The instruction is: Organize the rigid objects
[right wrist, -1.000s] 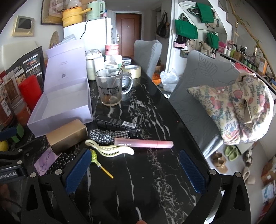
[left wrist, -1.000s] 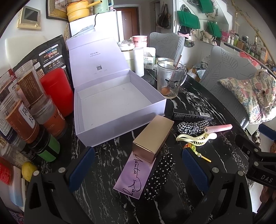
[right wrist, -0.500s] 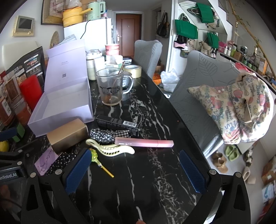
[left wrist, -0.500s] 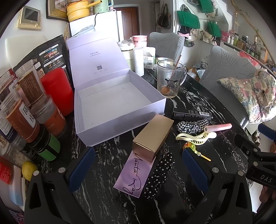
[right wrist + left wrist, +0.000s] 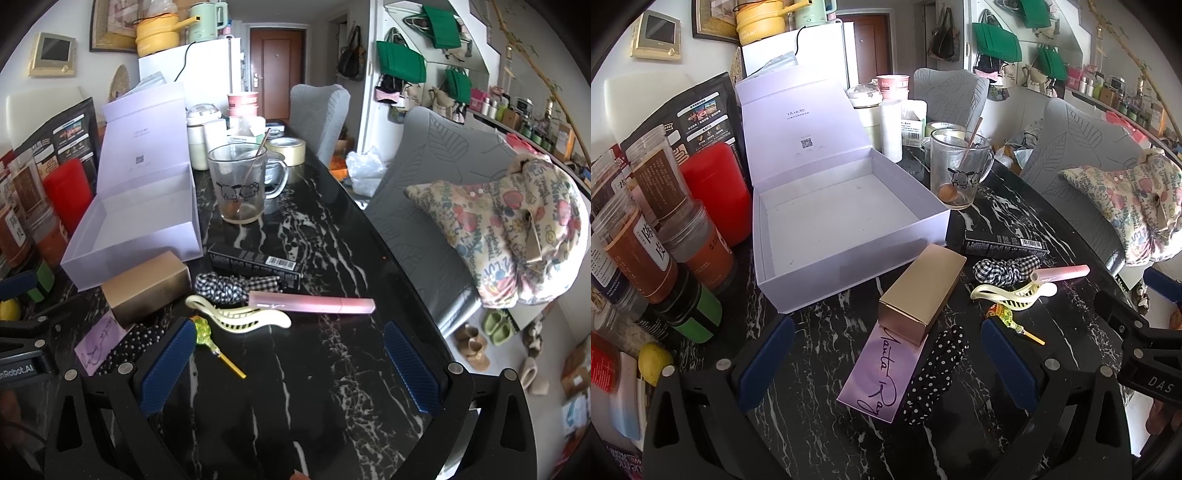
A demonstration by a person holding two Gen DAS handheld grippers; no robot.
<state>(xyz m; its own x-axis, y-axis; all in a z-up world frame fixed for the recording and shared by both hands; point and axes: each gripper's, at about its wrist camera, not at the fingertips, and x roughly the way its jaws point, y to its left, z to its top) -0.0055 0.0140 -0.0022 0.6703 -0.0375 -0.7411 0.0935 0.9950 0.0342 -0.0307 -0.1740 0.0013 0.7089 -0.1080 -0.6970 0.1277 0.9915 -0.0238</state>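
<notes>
Both grippers hover with jaws spread wide, gripping nothing, over a black marble table strewn with small items.

In the left wrist view the left gripper frames a purple card and a polka-dot scrunchie at lower centre; the gold box lies on the card's far end, just beside the front wall of the open lilac box, which sits at centre left, lid raised, interior bare. In the right wrist view the right gripper hangs over bare table; a lollipop lies by its left finger, with the cream hair claw, pink tube, gingham scrunchie and black carton ranged above it at centre. A glass mug stands further up.
</notes>
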